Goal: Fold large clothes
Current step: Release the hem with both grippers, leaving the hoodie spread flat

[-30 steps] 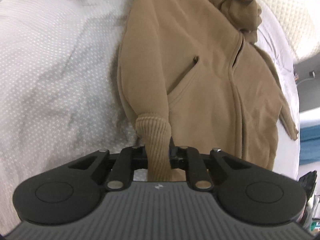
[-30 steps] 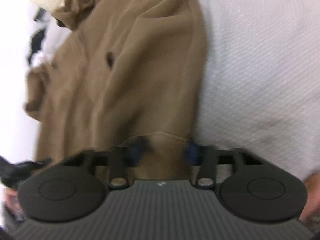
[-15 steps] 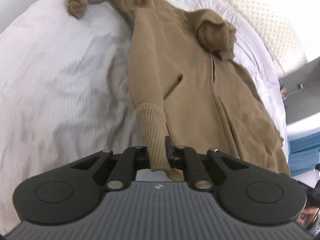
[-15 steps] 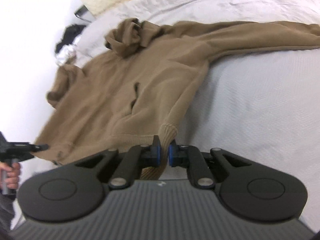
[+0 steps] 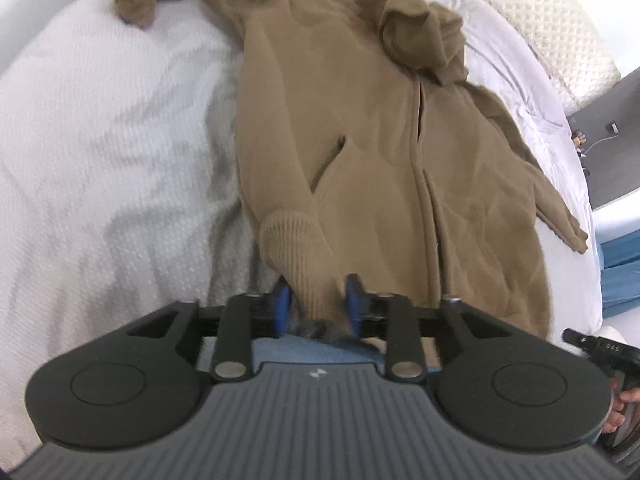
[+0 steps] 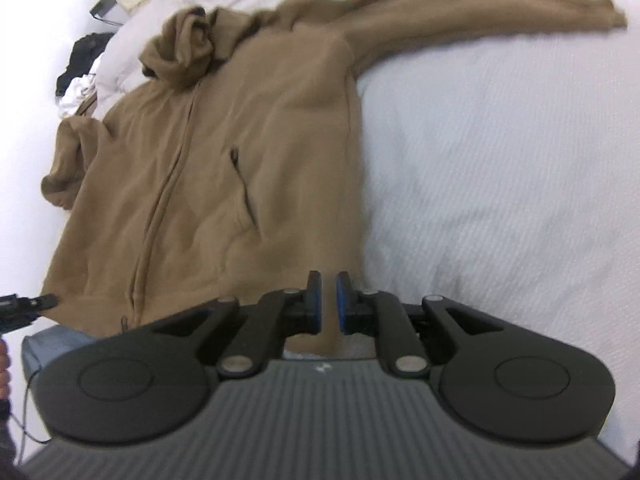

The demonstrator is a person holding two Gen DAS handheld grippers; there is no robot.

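I see the brown hoodie (image 6: 256,152) flat on the bed (image 6: 500,160), with bare bed right of it. My left hand-held gripper (image 5: 316,304) has just been opening around the cuff (image 5: 296,248); the right hand-held gripper (image 6: 325,300) pinches the hem.

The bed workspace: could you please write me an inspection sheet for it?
Surface: white textured bedspread, lightly rumpled.
Job's things: brown zip hoodie, front up, not yet folded; one sleeve stretched out sideways, hood bunched.
Clutter: dark and white bundle at the bed's far edge.
Grippers: left gripper jaws have just been opening, ribbed cuff between them; right gripper shut on the hoodie's hem.
Cables: thin lead on the grey nightstand.
Surroundings: cream quilted pillow; blue fabric beside the bed.
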